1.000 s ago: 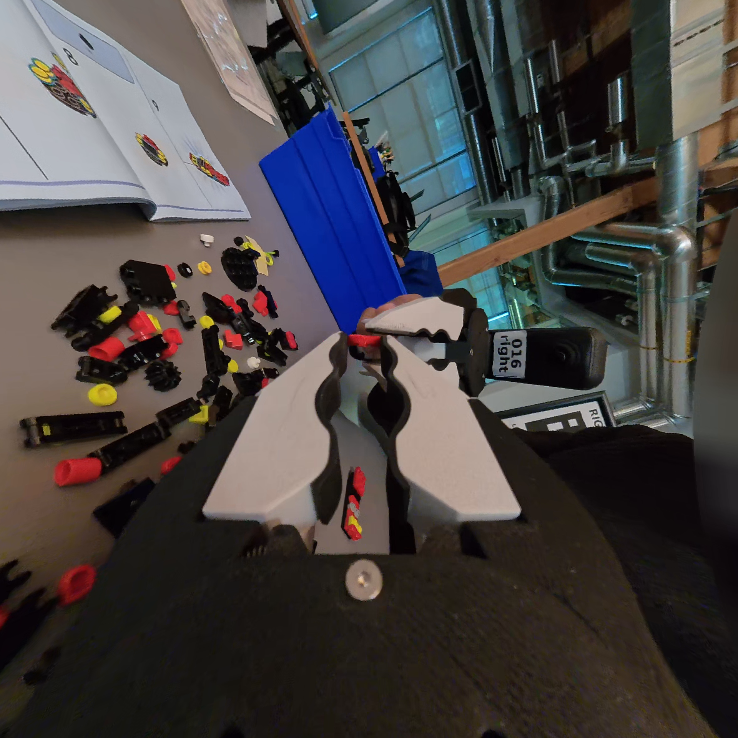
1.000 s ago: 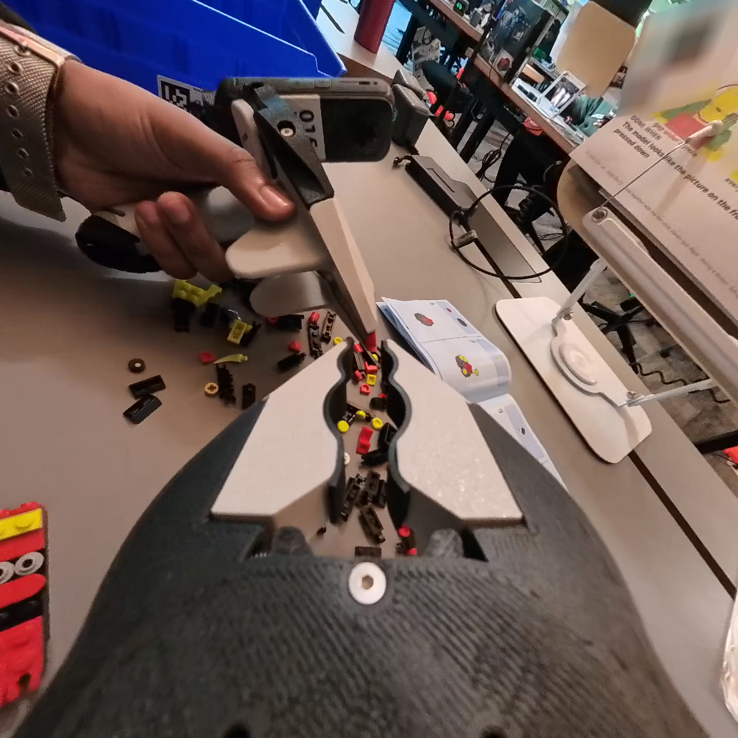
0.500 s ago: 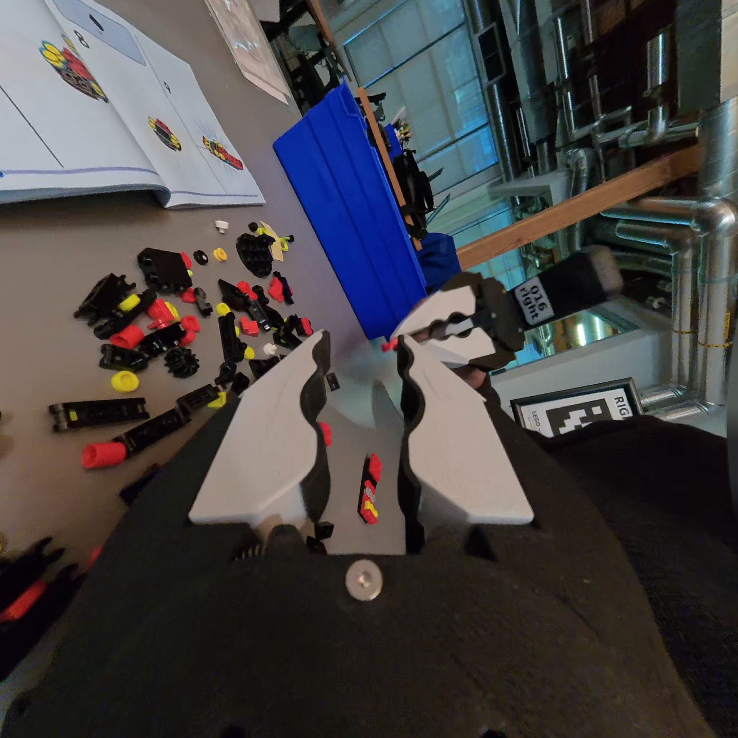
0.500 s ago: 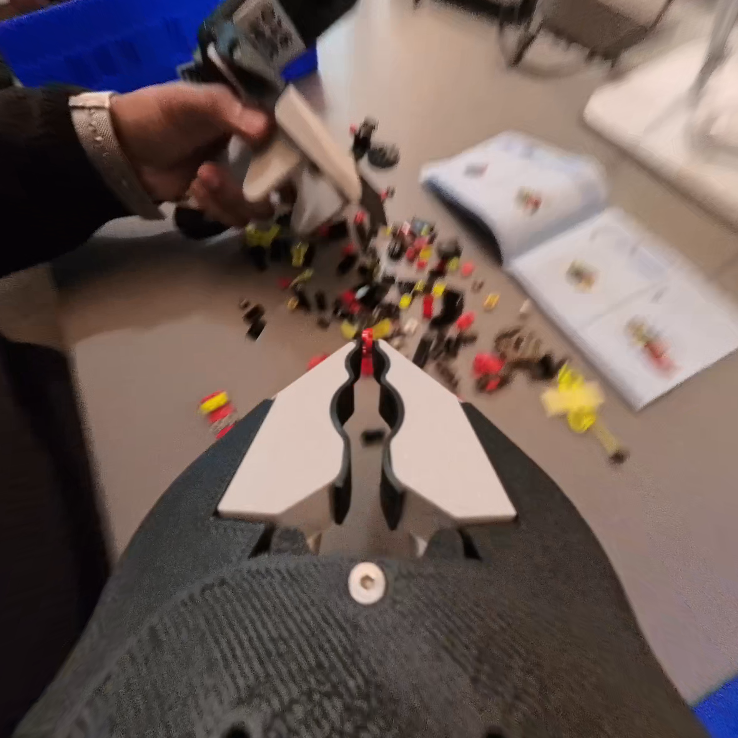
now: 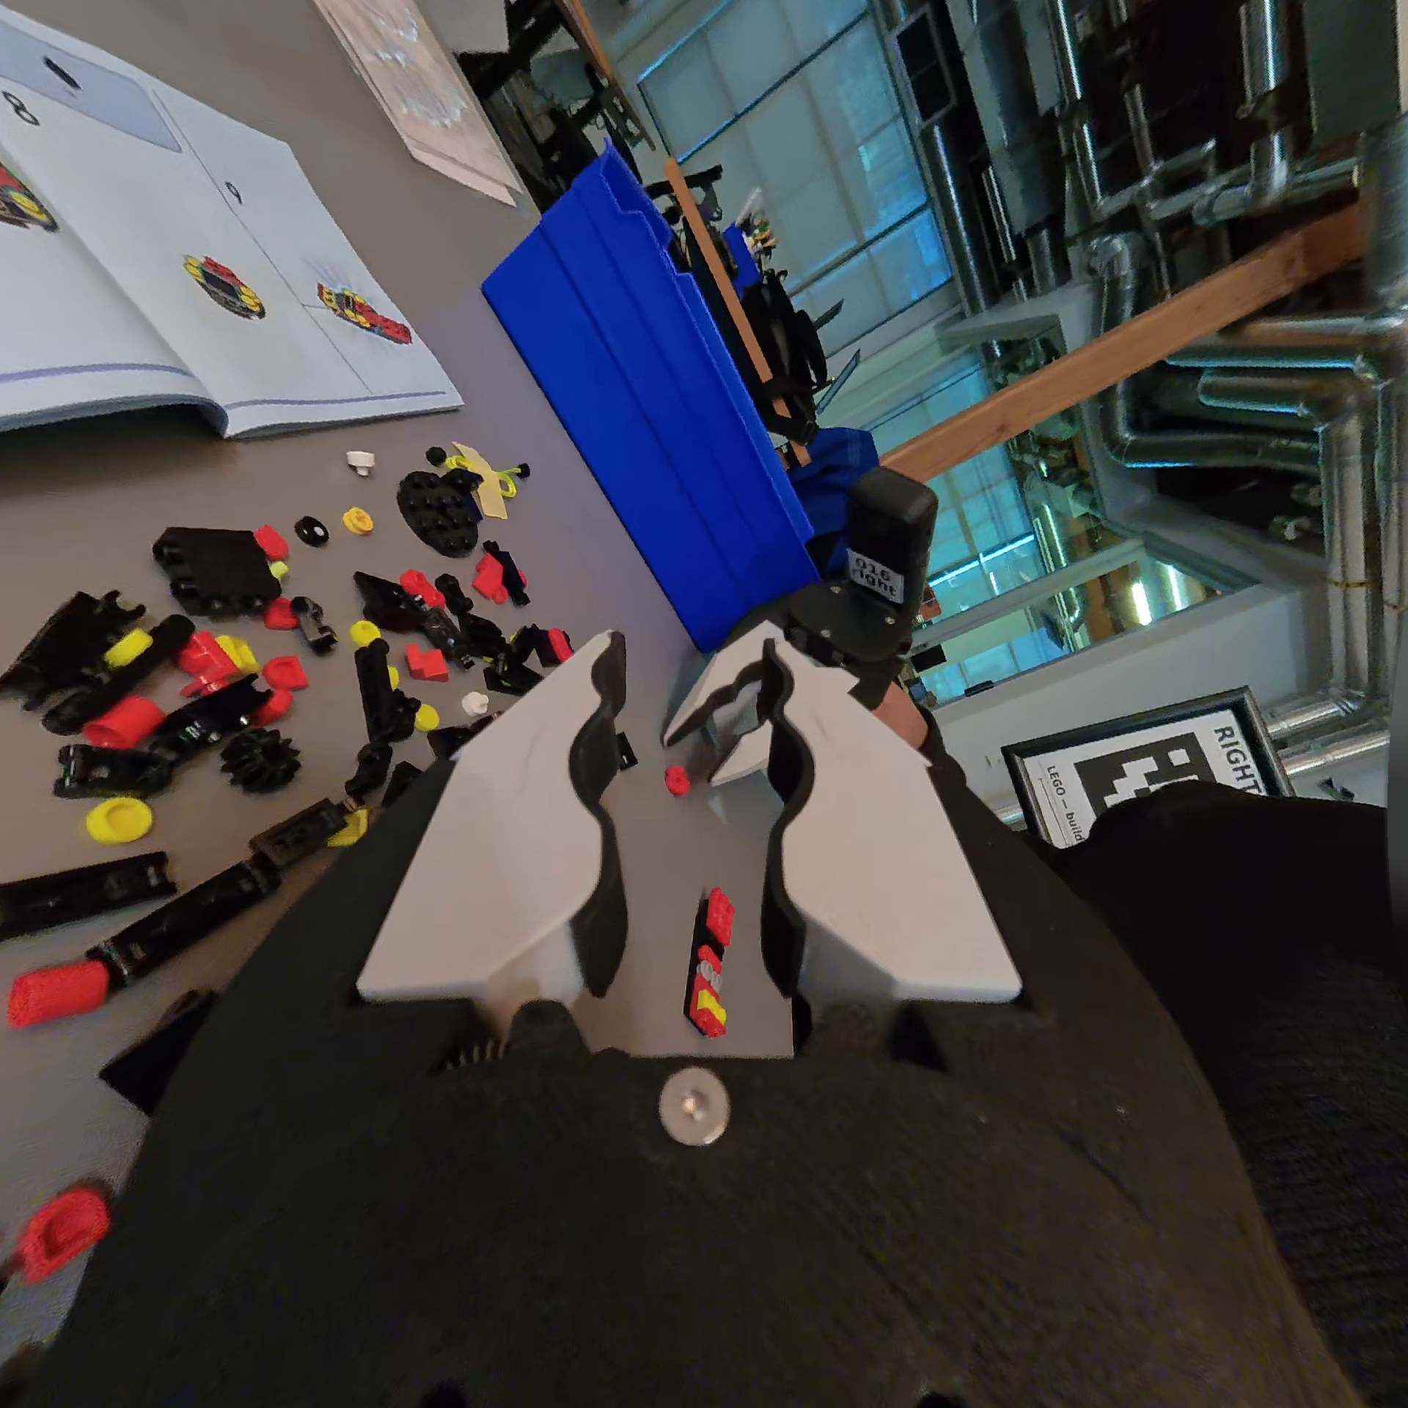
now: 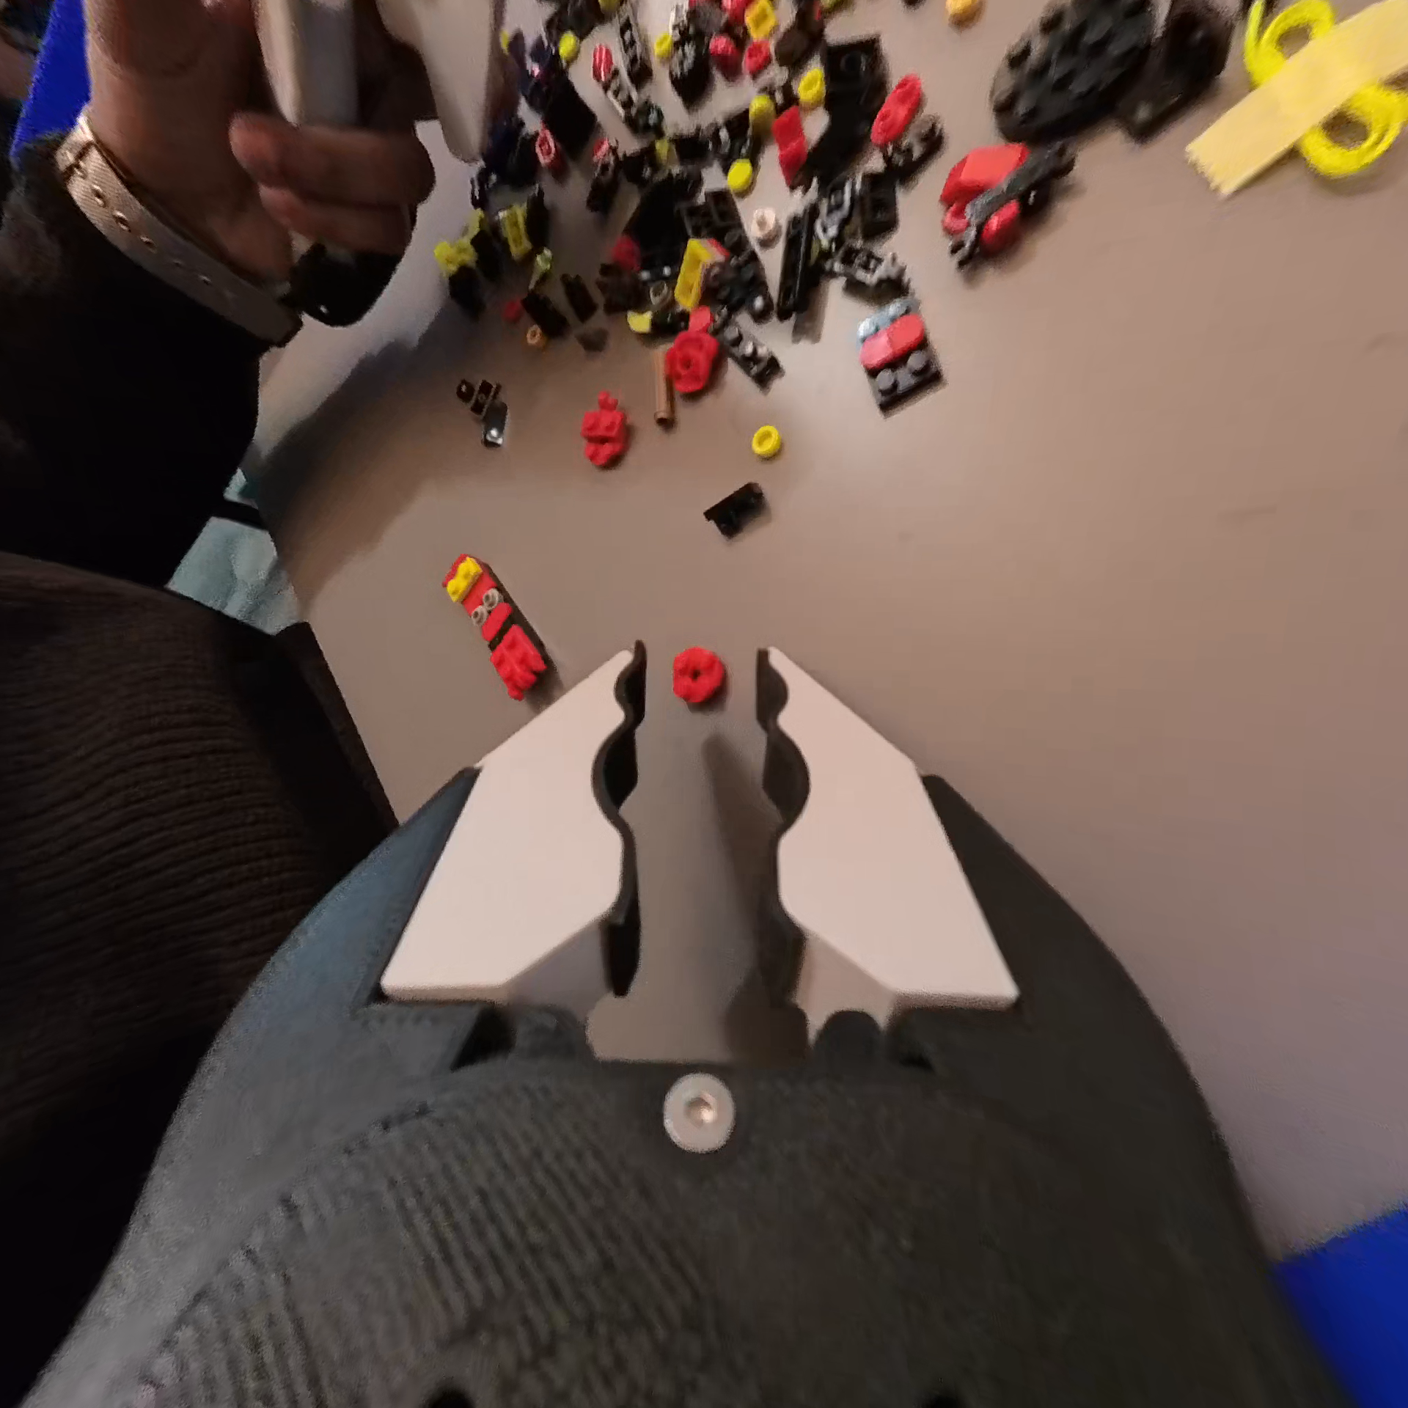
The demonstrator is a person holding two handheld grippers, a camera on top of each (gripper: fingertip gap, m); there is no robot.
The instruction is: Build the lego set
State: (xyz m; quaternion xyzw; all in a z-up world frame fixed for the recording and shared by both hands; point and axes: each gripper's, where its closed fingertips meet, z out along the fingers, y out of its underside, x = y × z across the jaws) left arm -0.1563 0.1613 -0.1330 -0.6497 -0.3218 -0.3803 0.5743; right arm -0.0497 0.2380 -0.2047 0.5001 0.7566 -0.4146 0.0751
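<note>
My right gripper [image 6: 699, 657] is open and low over the grey table [image 6: 1067, 609]. A small red round piece [image 6: 699, 675] lies loose between its fingertips. A short red, yellow and black assembly [image 6: 495, 625] lies on the table just to its left. My left gripper [image 5: 689, 654] is open and empty. In the left wrist view the assembly [image 5: 708, 960] shows between the left fingers. Beyond it are the red round piece [image 5: 676, 781] and the open right gripper [image 5: 689, 762] over that piece.
A pile of loose black, red and yellow pieces [image 6: 724, 190] lies farther out and also shows in the left wrist view [image 5: 267, 648]. An open instruction booklet [image 5: 190, 267] lies beyond the pile. A blue bin [image 5: 648, 427] stands behind. A hand [image 6: 251, 129] holds the left gripper. My right fingertips sit around 15 cm from my left ones.
My right gripper, shut on the red round piece, came down beside the assembly and opened, letting the piece go. My left gripper opened wider.
</note>
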